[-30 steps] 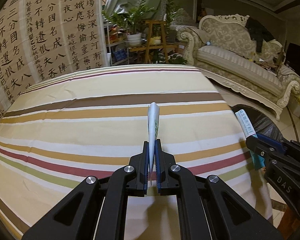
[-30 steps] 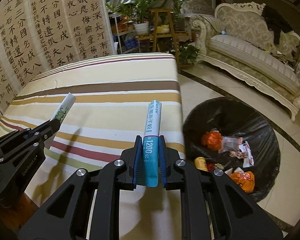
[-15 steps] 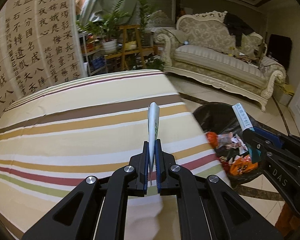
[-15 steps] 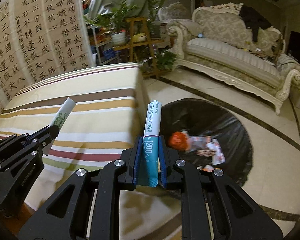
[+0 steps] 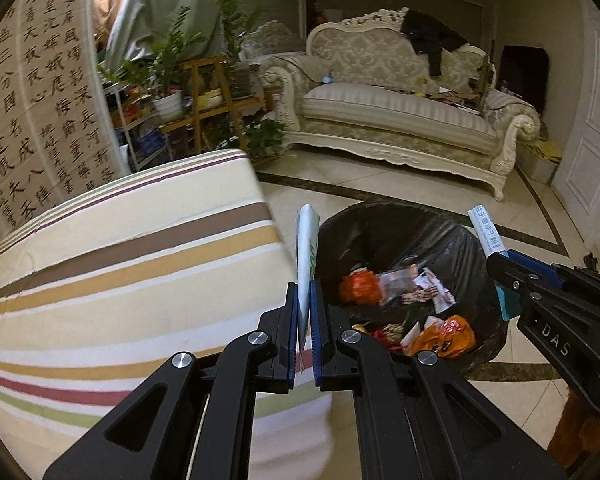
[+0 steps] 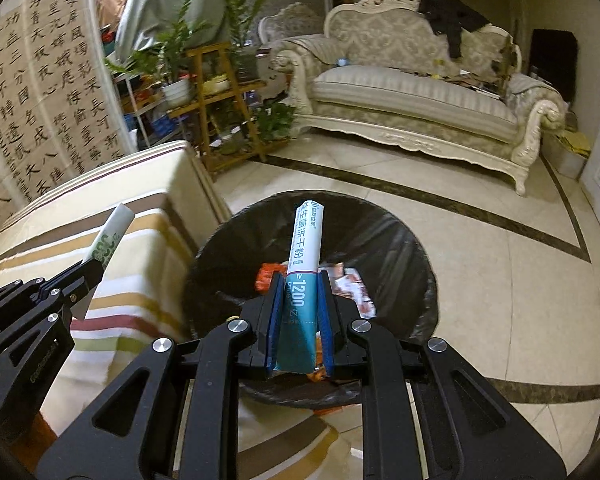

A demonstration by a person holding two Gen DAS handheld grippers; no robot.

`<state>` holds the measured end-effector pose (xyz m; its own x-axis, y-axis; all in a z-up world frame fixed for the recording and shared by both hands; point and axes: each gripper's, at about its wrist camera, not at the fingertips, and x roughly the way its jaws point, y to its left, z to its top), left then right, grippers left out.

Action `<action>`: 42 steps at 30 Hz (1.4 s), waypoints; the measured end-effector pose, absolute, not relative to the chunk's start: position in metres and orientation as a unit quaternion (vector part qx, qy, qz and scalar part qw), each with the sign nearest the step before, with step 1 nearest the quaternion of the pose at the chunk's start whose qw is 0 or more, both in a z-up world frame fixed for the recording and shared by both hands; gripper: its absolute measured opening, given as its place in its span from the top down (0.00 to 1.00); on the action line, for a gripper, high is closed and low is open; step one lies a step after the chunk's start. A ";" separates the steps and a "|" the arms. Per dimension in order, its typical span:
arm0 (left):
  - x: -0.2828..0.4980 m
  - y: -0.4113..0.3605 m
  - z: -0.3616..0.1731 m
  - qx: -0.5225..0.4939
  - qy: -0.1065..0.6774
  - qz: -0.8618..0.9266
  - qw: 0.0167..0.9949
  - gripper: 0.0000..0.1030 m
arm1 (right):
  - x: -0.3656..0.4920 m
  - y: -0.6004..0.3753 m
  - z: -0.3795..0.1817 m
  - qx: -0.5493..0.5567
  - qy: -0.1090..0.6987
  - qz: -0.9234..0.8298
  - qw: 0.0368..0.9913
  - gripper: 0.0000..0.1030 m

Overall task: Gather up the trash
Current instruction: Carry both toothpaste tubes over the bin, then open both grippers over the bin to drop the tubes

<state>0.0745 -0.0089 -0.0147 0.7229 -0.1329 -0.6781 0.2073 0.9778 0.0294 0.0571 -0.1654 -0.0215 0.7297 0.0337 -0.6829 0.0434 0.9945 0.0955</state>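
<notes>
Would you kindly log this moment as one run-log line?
left gripper: shut on silver packet | right gripper: shut on teal sachet | bin: below right gripper

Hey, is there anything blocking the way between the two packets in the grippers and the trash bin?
Nothing visible. The right gripper, shut on the teal packet, points into the open bin. The left gripper, shut on the white wrapper, is beside the bin's rim by the striped table edge.
</notes>
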 end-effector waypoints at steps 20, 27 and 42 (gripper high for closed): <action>0.118 -0.055 -0.027 0.082 0.375 -0.112 0.917 0.93 | 0.092 -0.189 -0.036 0.068 0.376 -0.024 0.924 0.84; 0.126 -0.057 -0.030 0.084 0.381 -0.107 0.914 0.93 | 0.100 -0.196 -0.044 0.074 0.385 -0.030 0.920 0.83; 0.130 -0.056 -0.029 0.073 0.385 -0.103 0.914 0.48 | 0.102 -0.198 -0.050 0.082 0.388 -0.039 0.917 0.69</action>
<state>0.1296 -0.0562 -0.0293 0.6819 -0.1324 -0.7193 0.2454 0.9679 0.0545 0.1025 -0.1981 -0.0496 0.6954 -0.0076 -0.7186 0.1345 0.9837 0.1198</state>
